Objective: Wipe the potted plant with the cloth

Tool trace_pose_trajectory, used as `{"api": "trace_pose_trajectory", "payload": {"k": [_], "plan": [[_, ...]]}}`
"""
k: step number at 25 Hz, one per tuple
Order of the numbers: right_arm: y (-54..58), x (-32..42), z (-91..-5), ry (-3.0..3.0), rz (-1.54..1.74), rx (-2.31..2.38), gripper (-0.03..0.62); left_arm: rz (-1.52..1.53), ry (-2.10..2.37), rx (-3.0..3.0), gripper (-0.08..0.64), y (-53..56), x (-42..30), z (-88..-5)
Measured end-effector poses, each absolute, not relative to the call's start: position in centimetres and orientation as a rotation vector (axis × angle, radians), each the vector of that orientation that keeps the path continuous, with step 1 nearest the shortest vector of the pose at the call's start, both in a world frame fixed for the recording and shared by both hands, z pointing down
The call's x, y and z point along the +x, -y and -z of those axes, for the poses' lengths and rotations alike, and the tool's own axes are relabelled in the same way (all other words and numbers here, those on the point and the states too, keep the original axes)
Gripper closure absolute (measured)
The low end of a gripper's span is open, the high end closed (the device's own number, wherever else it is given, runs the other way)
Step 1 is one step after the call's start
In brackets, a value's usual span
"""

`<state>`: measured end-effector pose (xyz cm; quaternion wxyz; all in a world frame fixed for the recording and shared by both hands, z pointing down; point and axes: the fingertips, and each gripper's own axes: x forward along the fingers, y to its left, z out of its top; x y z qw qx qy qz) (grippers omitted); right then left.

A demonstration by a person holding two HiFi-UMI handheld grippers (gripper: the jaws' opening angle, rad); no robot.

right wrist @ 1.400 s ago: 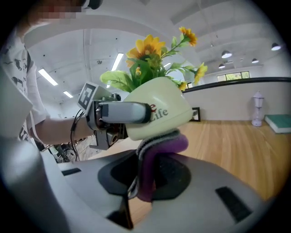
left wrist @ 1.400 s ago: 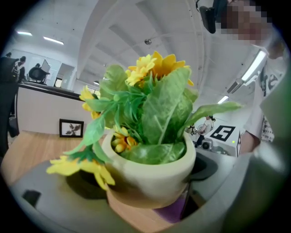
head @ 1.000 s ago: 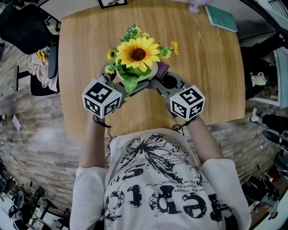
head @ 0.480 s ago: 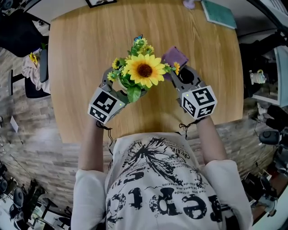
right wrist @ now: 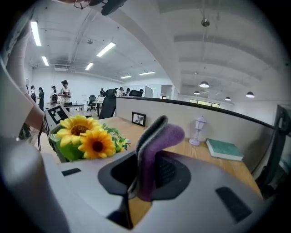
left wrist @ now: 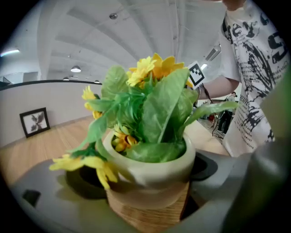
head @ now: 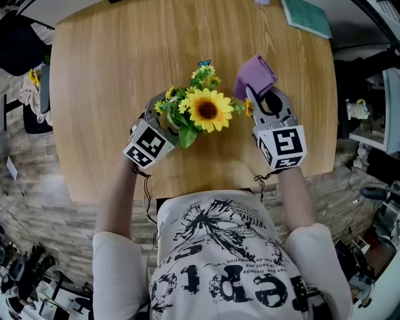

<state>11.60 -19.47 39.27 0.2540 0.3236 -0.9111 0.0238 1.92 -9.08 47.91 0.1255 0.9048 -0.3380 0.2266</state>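
The potted plant [head: 206,109] is a sunflower bunch in a cream pot [left wrist: 150,170] with a woven base. My left gripper [head: 164,119] grips the pot from the left, its jaws wide around it. Whether the pot's base rests on the table is hidden. My right gripper [head: 267,100] stands just right of the flowers, shut on a folded purple cloth [head: 255,75]. The cloth [right wrist: 154,150] sticks up from between the jaws, apart from the petals [right wrist: 86,136].
The wooden table [head: 112,75] carries a teal book [head: 307,17] at its far right corner. A small lamp [right wrist: 198,129] and a framed picture [right wrist: 138,119] stand at the far edge. An office chair [head: 25,56] sits off the left side.
The right gripper has pulled the cloth away from the pot to the right. The left gripper has come lower with the plant still in it.
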Motion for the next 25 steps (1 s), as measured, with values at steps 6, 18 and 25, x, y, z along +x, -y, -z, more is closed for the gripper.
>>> {"api": "trace_pose_trajectory", "payload": {"k": [6,18,25], "plan": [[20.6,12.5,-40.2,2.47,-0.221,0.989,0.518,-0.688,0.903,2.62,0.037,8.6,2.4,-51.2],[19.7,12.4,-40.8,2.471,-0.179,0.933,0.518,-0.671,0.992,2.632,-0.031,9.1,2.2,-51.2],[19.3,12.2,-38.4,2.53,-0.135,0.924,0.518,-0.532,1.235,2.632,-0.029,8.8,0.6,-45.4]]}}
